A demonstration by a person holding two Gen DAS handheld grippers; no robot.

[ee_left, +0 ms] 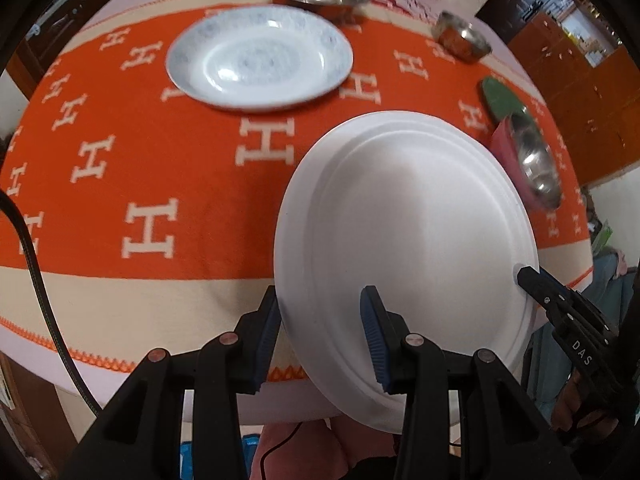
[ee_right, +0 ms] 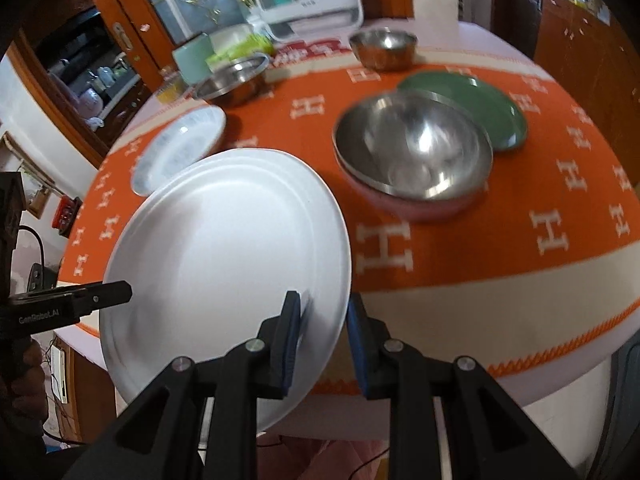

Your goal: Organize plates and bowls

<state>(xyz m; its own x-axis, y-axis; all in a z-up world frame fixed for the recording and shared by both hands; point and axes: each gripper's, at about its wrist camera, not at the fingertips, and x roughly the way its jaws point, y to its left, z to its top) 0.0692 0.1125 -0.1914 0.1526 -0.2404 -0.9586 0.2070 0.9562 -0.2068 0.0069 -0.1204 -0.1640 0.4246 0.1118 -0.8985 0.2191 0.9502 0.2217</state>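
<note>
1. The left tongs [ee_left: 320,336] are clamped on the rim of the white plate [ee_left: 404,256], one pad under the edge, one on its face.
2. The right tongs [ee_right: 324,344] are clamped on the same plate's opposite rim, so it hangs tilted over the near edge of the table [ee_right: 480,300].
3. At 11 o'clock from the white plate in the left view lies a patterned plate [ee_left: 260,58] on the orange cloth [ee_left: 160,160].
4. At 2 o'clock in the right view a steel bowl [ee_right: 414,150] sits nested in a pink bowl [ee_right: 416,206], with a green plate [ee_right: 480,104] just behind.
</note>
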